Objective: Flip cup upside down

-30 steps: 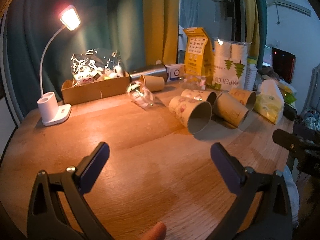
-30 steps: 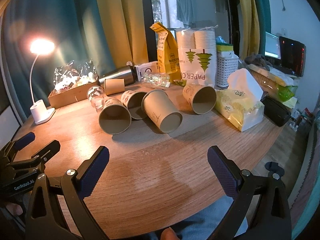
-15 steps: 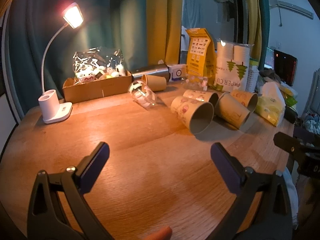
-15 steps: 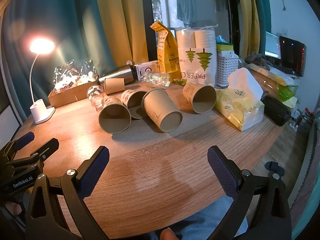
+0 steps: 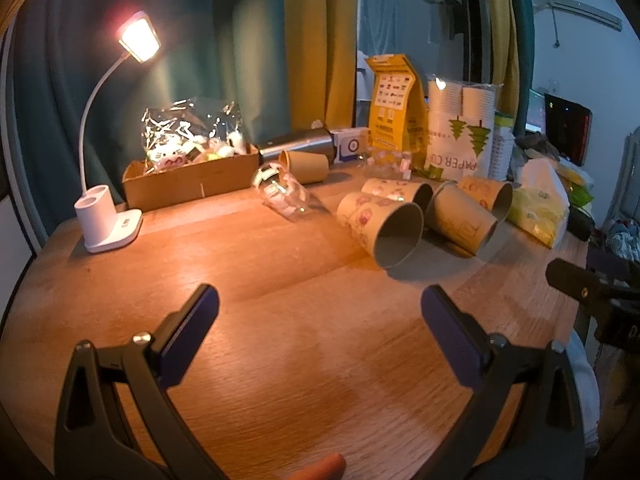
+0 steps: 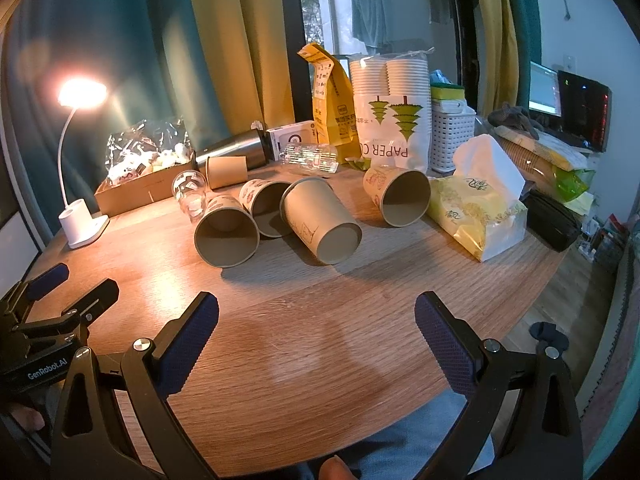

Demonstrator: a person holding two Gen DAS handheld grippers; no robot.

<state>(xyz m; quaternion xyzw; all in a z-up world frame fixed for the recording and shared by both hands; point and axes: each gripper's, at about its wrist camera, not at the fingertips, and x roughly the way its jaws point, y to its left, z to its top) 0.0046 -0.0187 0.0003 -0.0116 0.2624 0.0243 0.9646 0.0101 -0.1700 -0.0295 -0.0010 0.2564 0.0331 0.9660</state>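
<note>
Paper cups (image 6: 226,232) lie on their sides mid-table (image 6: 320,340), well ahead of both tools. Right gripper (image 6: 316,320) and left gripper (image 5: 320,316) — jaws spread, empty. Approach stage — next, reach and clasp one cup.

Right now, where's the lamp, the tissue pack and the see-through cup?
lamp (image 5: 107,228): left wrist view, white base.
tissue pack (image 6: 478,210): right wrist view, yellow wrapper.
see-through cup (image 5: 280,192): left wrist view, its side.

left gripper (image 5: 319,308): jaws spread wide, nothing between, level over near table edge | right gripper (image 6: 317,316): jaws spread wide, nothing held, near edge, to the right of the left one
</note>
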